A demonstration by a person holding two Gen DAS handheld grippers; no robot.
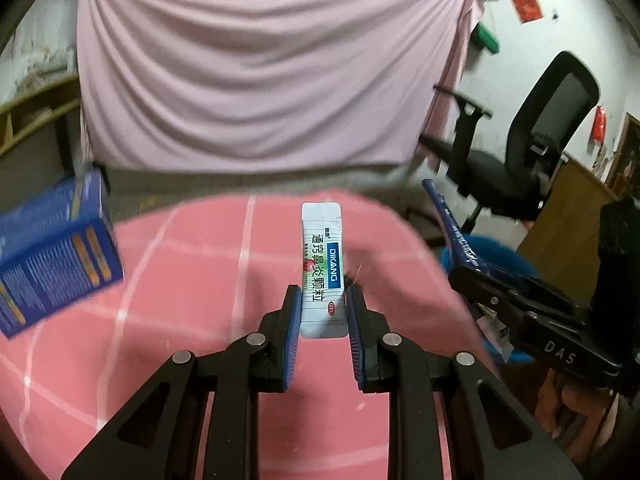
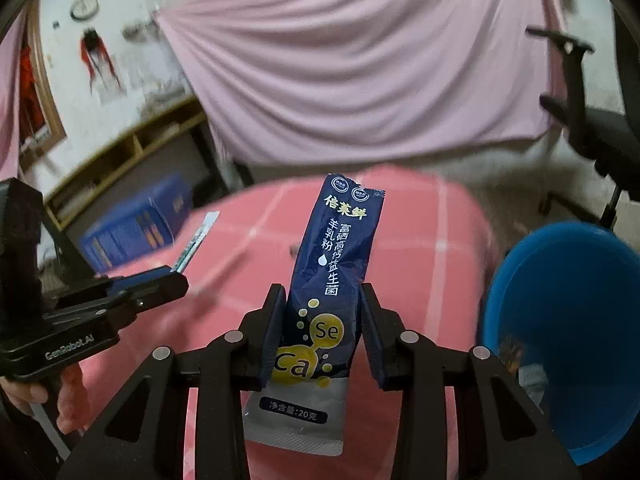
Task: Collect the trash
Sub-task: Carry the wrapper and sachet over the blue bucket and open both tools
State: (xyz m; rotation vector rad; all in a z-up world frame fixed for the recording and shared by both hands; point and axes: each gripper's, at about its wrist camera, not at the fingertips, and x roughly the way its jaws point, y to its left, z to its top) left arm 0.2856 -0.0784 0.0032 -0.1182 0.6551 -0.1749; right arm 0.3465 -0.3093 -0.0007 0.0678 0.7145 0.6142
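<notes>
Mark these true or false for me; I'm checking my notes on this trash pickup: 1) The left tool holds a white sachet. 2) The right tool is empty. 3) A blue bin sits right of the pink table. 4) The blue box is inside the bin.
1) True: the left tool grips the white sachet.
2) False: the right tool grips a dark blue sachet.
3) True: the blue bin stands beside the pink table.
4) False: the blue box sits at the table's far left.
</notes>
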